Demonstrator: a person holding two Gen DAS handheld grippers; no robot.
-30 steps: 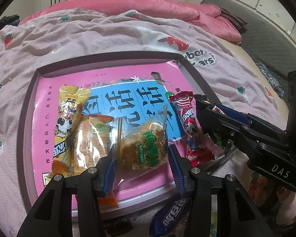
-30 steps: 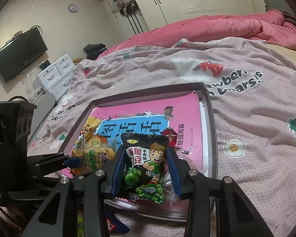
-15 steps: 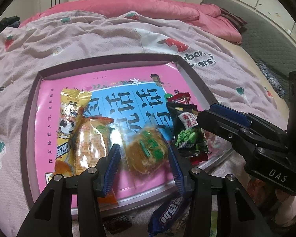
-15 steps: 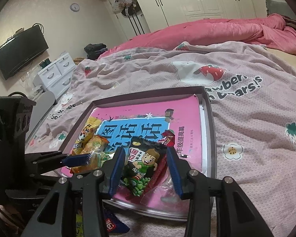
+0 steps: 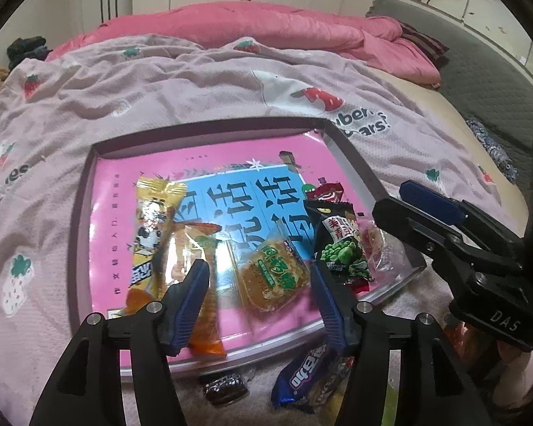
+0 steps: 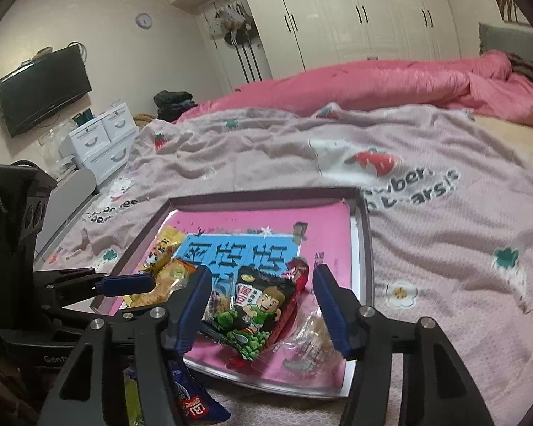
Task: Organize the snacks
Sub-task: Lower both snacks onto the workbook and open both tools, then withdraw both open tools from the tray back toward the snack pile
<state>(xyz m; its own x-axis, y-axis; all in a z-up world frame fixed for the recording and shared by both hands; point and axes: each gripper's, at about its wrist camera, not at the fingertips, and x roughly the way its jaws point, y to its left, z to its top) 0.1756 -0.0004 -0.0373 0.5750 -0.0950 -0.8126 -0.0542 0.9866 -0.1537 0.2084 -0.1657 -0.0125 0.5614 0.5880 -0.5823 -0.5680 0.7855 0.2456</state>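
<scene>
A dark-rimmed tray (image 5: 209,131) with a pink and blue lining lies on the bed. My left gripper (image 5: 259,269) hangs over its near edge with jaws opening. A clear pack of brown cake (image 5: 273,277) lies flat on the lining between them, free of the pads. My right gripper (image 6: 263,273) is over the tray's near right corner (image 6: 367,248), its jaws also opening. A black and green pea packet (image 6: 256,312) rests under them, untouched. A yellow panda packet (image 5: 152,227), an orange packet (image 5: 195,259) and a red packet (image 5: 328,193) also lie in the tray.
Loose snacks lie on the blanket in front of the tray: a blue packet (image 5: 302,376) and a small dark one (image 5: 224,387). A pink quilt (image 5: 266,32) is bunched at the far side of the bed. White drawers (image 6: 99,142) and a wall television (image 6: 42,88) stand at the left.
Both packs came down from the jaws onto the tray and lie released. Both grippers have widened, and the right one has lifted a little.
</scene>
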